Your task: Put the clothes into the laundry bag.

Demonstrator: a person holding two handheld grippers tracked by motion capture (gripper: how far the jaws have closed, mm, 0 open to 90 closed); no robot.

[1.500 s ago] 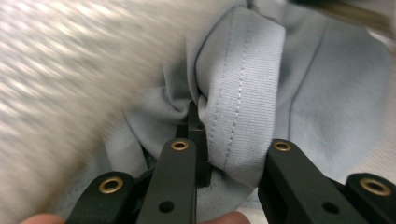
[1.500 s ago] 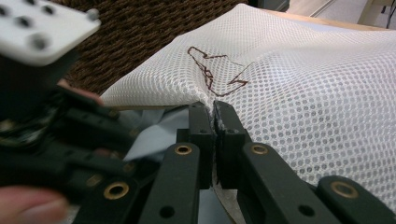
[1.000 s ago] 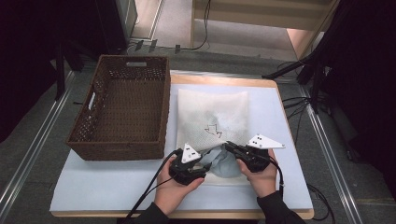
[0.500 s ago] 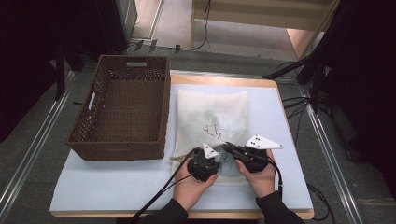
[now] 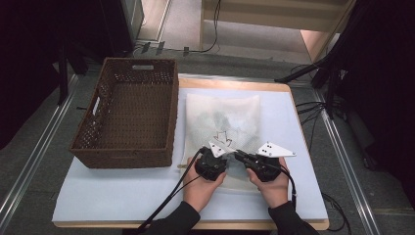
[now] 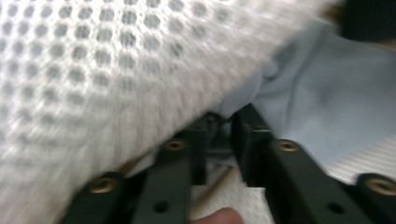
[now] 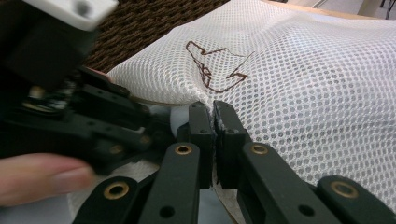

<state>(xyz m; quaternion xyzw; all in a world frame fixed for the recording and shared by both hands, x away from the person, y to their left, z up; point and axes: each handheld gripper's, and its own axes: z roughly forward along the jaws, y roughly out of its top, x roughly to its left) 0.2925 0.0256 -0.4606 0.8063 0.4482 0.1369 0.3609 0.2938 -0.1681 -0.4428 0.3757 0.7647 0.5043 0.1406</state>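
Your right gripper has its jaws clamped on the near hem of the white mesh laundry bag, holding the upper layer of the mouth up off the counter. The bag lies flat on the pale blue cover, just beside the brown wicker basket, with its open end toward you and a light blue garment showing inside that opening.

Your left gripper sits right at the bag's mouth, next to the right one. Its jaws have just been opening a little after closing down. In the left gripper view they stand narrowly apart with a fold of the blue cloth at their tips under the lifted mesh, but the picture is blurred and you cannot tell whether the pads are actually pressing on it.

By the look of it, you are at the step of working the garment through the bag's opening. Next, keep the right grip steady so the mouth stays lifted. Make sure the left jaws take only the blue cloth and none of the mesh, since the two layers lie close together there. Then move the garment in line with the opening.
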